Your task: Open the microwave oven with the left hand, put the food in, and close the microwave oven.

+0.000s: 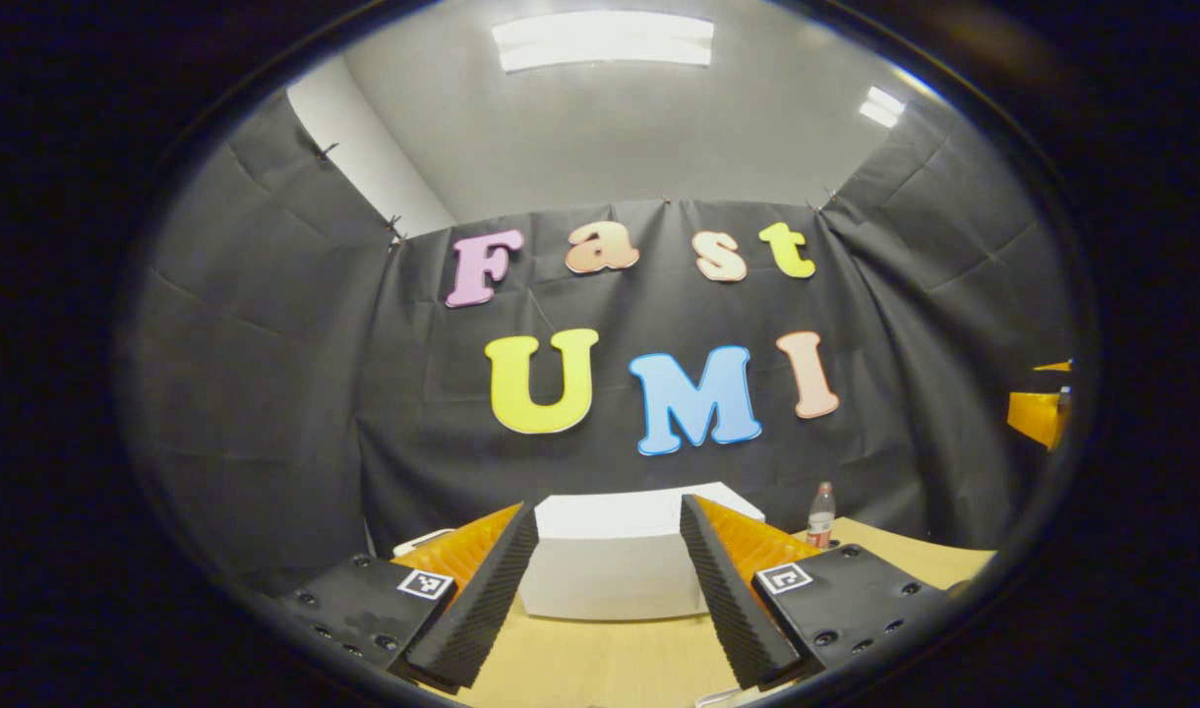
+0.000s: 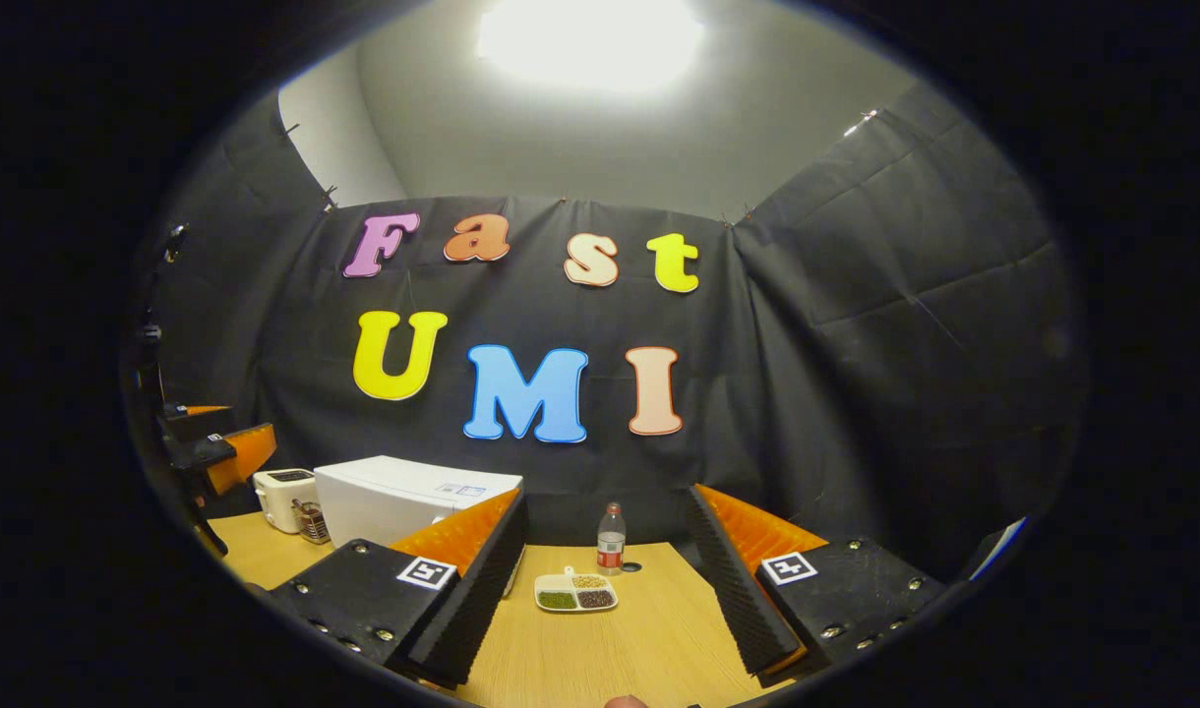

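The white microwave oven (image 1: 615, 575) stands on the wooden table straight ahead of my left gripper (image 1: 605, 506), its front face flat and shut. The left gripper is open, held back from the oven with nothing between its fingers. In the right gripper view the microwave oven (image 2: 403, 497) sits to the left, and a small white tray of food (image 2: 575, 592) with three compartments lies on the table ahead. My right gripper (image 2: 605, 494) is open and empty, above and short of the tray. The left gripper (image 2: 216, 447) also shows far off at the left edge.
A plastic bottle (image 2: 611, 539) stands just behind the food tray, right of the oven (image 1: 821, 516). A small toaster (image 2: 283, 497) sits left of the microwave. The wooden table (image 2: 659, 629) runs up to the black cloth wall. The right gripper (image 1: 1038, 413) shows at the far right.
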